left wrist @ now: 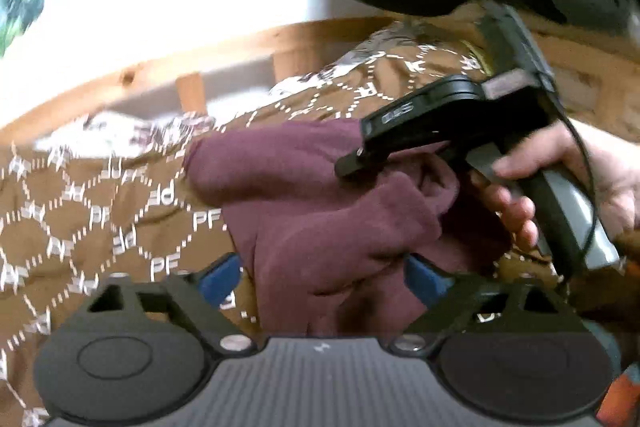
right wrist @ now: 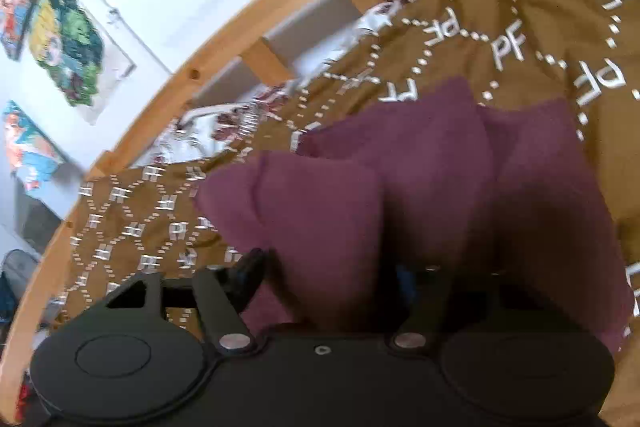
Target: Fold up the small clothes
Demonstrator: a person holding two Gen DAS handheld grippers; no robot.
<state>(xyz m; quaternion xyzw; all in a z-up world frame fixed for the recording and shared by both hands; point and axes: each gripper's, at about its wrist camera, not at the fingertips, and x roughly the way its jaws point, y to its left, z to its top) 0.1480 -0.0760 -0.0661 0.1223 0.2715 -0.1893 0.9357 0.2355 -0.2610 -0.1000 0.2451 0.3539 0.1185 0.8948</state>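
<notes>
While the maroon garment [left wrist: 320, 211] lies bunched on the brown bedspread [left wrist: 80, 227] printed with white letters, both tongs crowd in on it from the near side. In the left wrist view the left tongs [left wrist: 324, 279] straddle the near part of the cloth, their blue pads [left wrist: 222, 277] standing on either side of a hanging fold; whether the pads press the fabric I cannot tell, since the cloth covers their inner faces. The right tongs [left wrist: 352, 163] appear in that same view further in and to the right, held by the person's hand [left wrist: 568, 187], with their black tip laid on or just over a raised ridge of the garment. In the right wrist view the right tongs [right wrist: 340, 279] sit low against the cloth, which spills between and over the fingers [right wrist: 250, 273]; a true pinch cannot be made out there either. The garment's long axis seems to run from near-right to far-left across the bed, toward the wooden bed frame [right wrist: 168, 99], with two soft humps at its far end. I judge the left tongs to be nearer the near edge and the right nearer the middle ridge, so the coming fold likely turns on carrying the near portion away, along that axis.
</notes>
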